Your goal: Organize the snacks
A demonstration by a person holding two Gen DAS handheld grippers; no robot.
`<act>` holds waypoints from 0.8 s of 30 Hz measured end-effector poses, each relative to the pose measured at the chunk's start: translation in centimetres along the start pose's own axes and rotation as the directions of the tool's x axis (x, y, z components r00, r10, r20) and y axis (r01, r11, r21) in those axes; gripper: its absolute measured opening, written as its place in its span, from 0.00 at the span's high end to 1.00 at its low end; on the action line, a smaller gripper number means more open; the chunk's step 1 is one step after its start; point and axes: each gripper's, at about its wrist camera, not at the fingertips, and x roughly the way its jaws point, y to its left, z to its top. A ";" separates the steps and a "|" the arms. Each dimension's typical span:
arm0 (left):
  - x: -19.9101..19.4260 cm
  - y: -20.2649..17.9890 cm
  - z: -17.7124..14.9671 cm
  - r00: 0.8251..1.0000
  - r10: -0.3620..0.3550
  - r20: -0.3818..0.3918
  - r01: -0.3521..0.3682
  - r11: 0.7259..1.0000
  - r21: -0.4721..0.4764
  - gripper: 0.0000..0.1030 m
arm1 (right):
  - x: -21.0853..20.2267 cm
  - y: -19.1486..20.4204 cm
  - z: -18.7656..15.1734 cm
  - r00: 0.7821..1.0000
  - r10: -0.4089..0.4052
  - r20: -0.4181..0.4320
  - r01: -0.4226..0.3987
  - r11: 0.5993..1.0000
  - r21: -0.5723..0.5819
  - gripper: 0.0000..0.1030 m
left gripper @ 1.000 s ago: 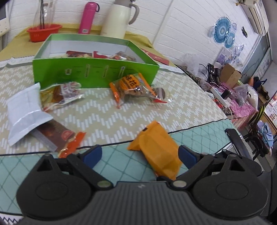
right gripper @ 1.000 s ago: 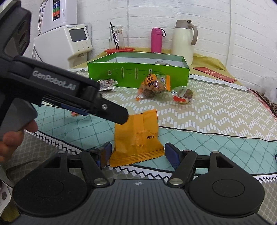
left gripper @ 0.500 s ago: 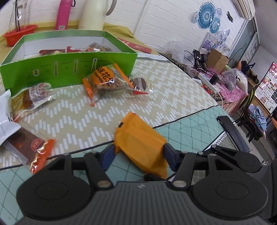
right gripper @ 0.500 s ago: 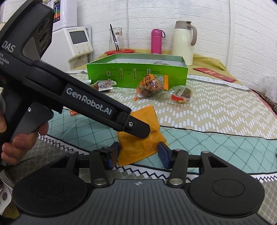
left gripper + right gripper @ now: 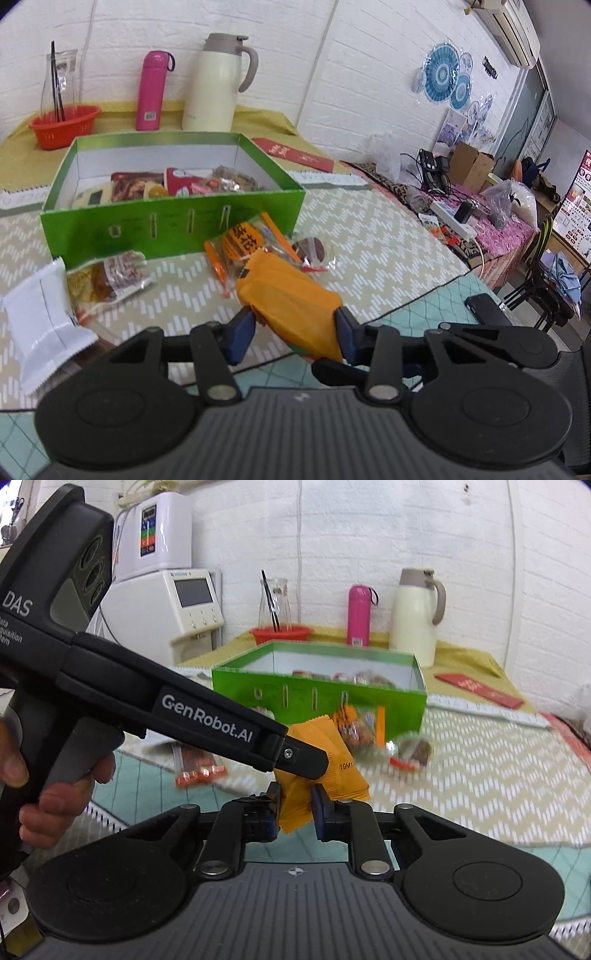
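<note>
Left wrist view shows your left gripper (image 5: 293,328) pinching the orange packet (image 5: 291,295) at the centre of the frame, one blue pad on each side of it. The packet looks lifted off the counter (image 5: 388,236), and its long axis runs from the gripper toward the upper left of the frame, pointing at the green box (image 5: 173,225). This is the relation your next move depends on: the box lies straight ahead and a little to the left of the packet, its open top in the upper left part of the frame, with other snacks already inside. Between the packet and the box front lies a clear bag with orange print (image 5: 243,243), so I judge you should carry the packet over it, not through it.

From the right wrist view, your right gripper (image 5: 295,812) also seems to nip the lower edge of the same packet (image 5: 332,768), its pads close together around it. Here the box (image 5: 317,698) sits above the centre, beyond the packet. Both grippers are about equally near the box. Two grippers on one packet may twist or tear it, so I think one should let go before the drop.
</note>
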 end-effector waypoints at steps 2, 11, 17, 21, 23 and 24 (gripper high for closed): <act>-0.3 0.4 1.2 1.000 0.007 0.028 -0.007 1.000 -0.004 0.60 | 0.3 -0.2 1.1 0.999 0.009 0.035 -0.008 1.000 -0.020 0.71; 1.1 3.0 6.7 0.997 0.018 0.079 -0.012 0.998 -0.065 0.82 | 4.8 -2.2 5.7 0.995 0.026 0.095 -0.024 0.999 -0.024 0.74; 4.3 5.5 8.9 0.998 0.044 0.043 -0.038 0.993 -0.114 0.87 | 9.0 -3.0 7.0 0.997 -0.001 0.078 0.002 1.000 -0.013 0.78; 5.1 6.6 9.9 0.997 0.052 0.053 -0.045 0.990 -0.133 0.87 | 10.4 -3.0 7.6 0.996 0.023 0.086 -0.021 0.999 -0.027 0.78; 5.4 6.9 10.3 0.996 0.061 0.061 -0.052 0.990 -0.132 0.87 | 11.0 -2.7 7.9 0.995 0.017 0.094 -0.012 0.998 -0.055 0.78; 5.7 7.1 10.4 0.996 0.068 0.059 -0.059 0.990 -0.130 0.86 | 11.6 -2.5 8.0 0.996 0.003 0.089 0.004 0.997 -0.073 0.80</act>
